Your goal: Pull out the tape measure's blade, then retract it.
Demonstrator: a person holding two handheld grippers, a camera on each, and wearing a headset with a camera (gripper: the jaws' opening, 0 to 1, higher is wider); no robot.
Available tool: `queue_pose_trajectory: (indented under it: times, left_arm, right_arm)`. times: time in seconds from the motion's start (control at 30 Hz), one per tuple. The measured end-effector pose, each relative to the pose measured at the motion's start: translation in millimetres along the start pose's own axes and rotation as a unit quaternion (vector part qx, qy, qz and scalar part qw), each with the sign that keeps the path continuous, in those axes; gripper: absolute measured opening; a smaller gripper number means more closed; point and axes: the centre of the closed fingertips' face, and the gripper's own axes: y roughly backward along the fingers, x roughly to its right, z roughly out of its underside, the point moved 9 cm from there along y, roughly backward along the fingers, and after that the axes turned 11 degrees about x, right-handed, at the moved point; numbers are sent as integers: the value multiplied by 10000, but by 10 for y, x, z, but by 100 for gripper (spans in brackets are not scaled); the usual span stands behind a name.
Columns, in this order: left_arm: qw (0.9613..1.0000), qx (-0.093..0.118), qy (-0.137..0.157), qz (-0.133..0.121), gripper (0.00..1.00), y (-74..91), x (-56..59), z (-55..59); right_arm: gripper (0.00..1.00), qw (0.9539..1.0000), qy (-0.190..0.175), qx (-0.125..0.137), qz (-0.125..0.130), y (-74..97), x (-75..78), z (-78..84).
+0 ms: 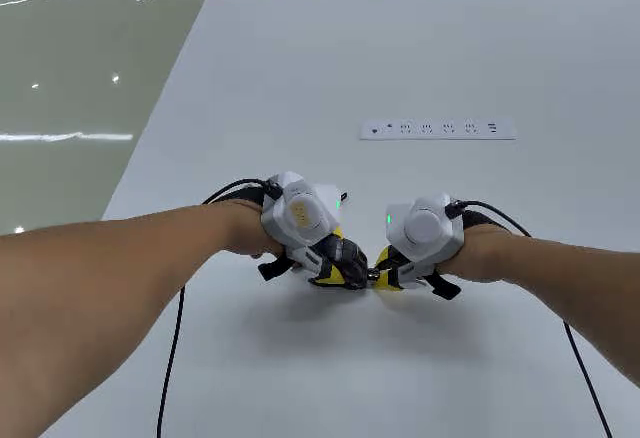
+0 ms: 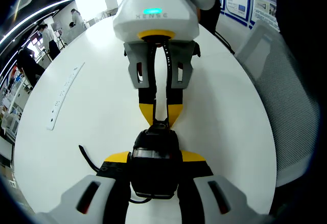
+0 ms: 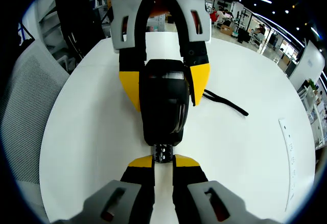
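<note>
Where the two grippers meet at the 6 o'clock side of the white table (image 1: 420, 58), the left gripper (image 2: 155, 157) has its jaws clamped around the black tape measure (image 2: 156, 175). Facing it, the right gripper (image 3: 163, 161) has its jaws pinched narrow on the blade tip (image 3: 162, 152), which barely protrudes from the case. A black strap (image 3: 225, 104) trails toward 3 o'clock in the right gripper view. In the head view, a white power strip (image 1: 437, 129) lies at 1 o'clock from the grippers, well apart.

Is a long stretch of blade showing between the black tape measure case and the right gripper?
No: the right gripper pinches the blade's end right against the black tape measure case.
</note>
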Motion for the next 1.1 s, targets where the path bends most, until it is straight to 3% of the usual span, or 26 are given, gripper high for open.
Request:
queue_pose_trajectory:
  times: [0.43,0.87,1.1]
  left_arm:
    - [10000,-39,53,-41,30,-15,2,-12]
    - [9999,-19,110,-86,30,-26,-10,-1]
    - [9999,-36,99,-93,30,-30,-8,-2]
  right_arm:
    - [11,9999,-9,-146,-51,124,37,100]
    - [11,9994,-83,-329,-82,382,78,303]
    - [11,9993,-72,-354,-79,443,83,322]
